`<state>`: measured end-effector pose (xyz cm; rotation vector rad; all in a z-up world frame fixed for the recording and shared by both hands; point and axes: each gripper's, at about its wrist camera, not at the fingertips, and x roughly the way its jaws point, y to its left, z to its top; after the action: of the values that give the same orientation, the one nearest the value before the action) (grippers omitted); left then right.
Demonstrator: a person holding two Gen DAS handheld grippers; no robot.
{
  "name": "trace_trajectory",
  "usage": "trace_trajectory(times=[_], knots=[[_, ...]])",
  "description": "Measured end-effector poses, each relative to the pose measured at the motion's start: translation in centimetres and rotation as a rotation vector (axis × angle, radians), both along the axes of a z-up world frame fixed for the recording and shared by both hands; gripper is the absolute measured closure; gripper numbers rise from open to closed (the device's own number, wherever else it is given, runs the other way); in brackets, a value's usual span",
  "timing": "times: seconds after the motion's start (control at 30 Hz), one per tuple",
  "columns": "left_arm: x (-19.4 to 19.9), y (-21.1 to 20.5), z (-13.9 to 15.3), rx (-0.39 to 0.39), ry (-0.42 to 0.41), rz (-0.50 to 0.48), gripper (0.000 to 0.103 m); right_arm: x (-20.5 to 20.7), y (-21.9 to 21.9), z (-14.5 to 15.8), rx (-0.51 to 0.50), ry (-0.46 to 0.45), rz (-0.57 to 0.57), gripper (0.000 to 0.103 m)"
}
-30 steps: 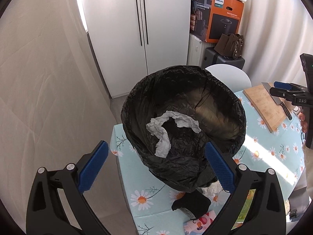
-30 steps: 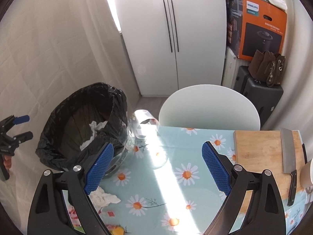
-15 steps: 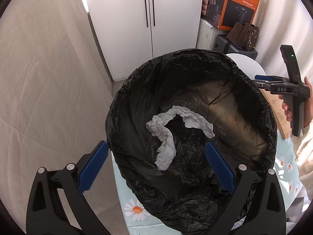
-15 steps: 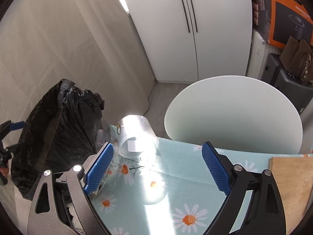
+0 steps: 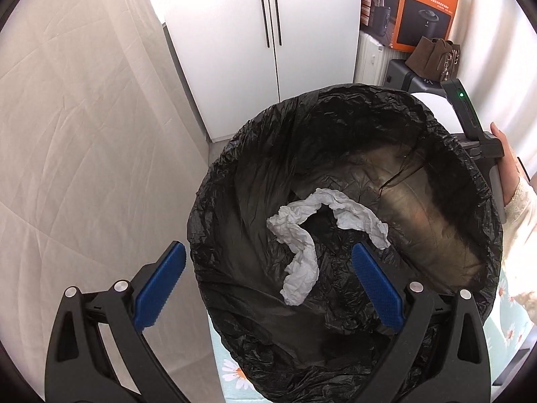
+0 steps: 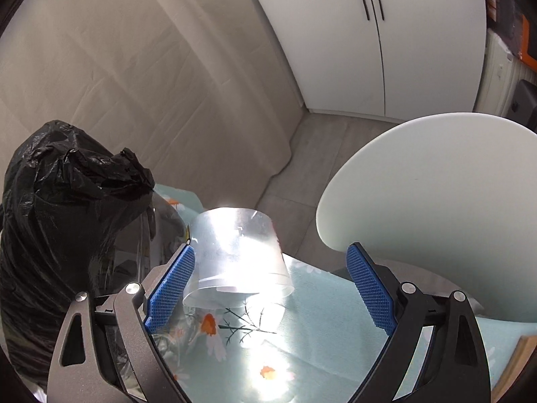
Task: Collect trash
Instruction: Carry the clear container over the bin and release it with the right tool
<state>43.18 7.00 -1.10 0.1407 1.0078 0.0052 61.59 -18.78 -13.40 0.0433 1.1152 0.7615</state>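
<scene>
A bin lined with a black trash bag [image 5: 436, 235] fills the left wrist view, with a crumpled white tissue [image 5: 302, 235] lying inside. My left gripper [image 5: 266, 283] hovers open over the bin's near rim, empty. In the right wrist view a clear plastic cup [image 6: 235, 252] lies tipped on the daisy-print tablecloth [image 6: 319, 352], beside the black bag [image 6: 60, 228]. My right gripper [image 6: 270, 285] is open with the cup between its fingers, close to the left pad [image 6: 171, 288]. A hand holds the right gripper's handle [image 5: 470, 124] past the bin's far rim.
A white chair back [image 6: 436, 208] stands at the table's far edge to the right. White cabinet doors [image 5: 268, 33], an orange box [image 5: 423, 10] and a brown bag [image 5: 433, 57] are behind. A draped beige cloth [image 5: 67, 134] covers the left. A wooden board's corner [image 6: 517, 359] shows at right.
The left gripper moved in over the bin, which now fills its view. The right gripper moved forward and down toward the clear cup, which now sits between its open fingers.
</scene>
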Motion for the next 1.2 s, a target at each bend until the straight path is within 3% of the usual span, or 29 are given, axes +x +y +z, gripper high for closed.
trace_trajectory(times=[0.07, 0.13, 0.3, 0.37, 0.47, 0.8, 1.03, 1.2], knots=[[0.0, 0.1, -0.1, 0.047, -0.016, 0.026, 0.010, 0.1, 0.7, -0.6, 0.019, 0.029, 0.028, 0.025], [0.1, 0.3, -0.1, 0.048, -0.014, 0.037, 0.016, 0.3, 0.9, -1.1, 0.064, 0.073, 0.047, 0.038], [-0.2, 0.8, 0.5, 0.044, -0.018, 0.062, 0.031, 0.2, 1.2, -1.0, 0.077, 0.090, 0.075, 0.055], [-0.5, 0.9, 0.7, 0.050, -0.013, 0.063, 0.031, 0.0, 1.1, -1.1, 0.069, 0.091, 0.079, 0.057], [-1.0, 0.8, 1.1, 0.078, -0.011, 0.069, 0.031, -0.4, 0.6, -0.9, 0.062, 0.085, 0.064, 0.070], [-2.6, -0.1, 3.3, 0.098, -0.035, 0.045, 0.031, -2.3, -2.3, 1.2, 0.088, 0.060, 0.003, 0.073], [-3.5, -1.5, 4.9, 0.080, -0.060, -0.005, 0.031, -5.1, -5.7, 8.7, 0.121, -0.081, -0.032, 0.073], [-3.9, -2.0, 6.1, 0.036, -0.092, -0.022, 0.031, -8.1, -5.4, 15.5, 0.167, -0.211, 0.011, 0.070]])
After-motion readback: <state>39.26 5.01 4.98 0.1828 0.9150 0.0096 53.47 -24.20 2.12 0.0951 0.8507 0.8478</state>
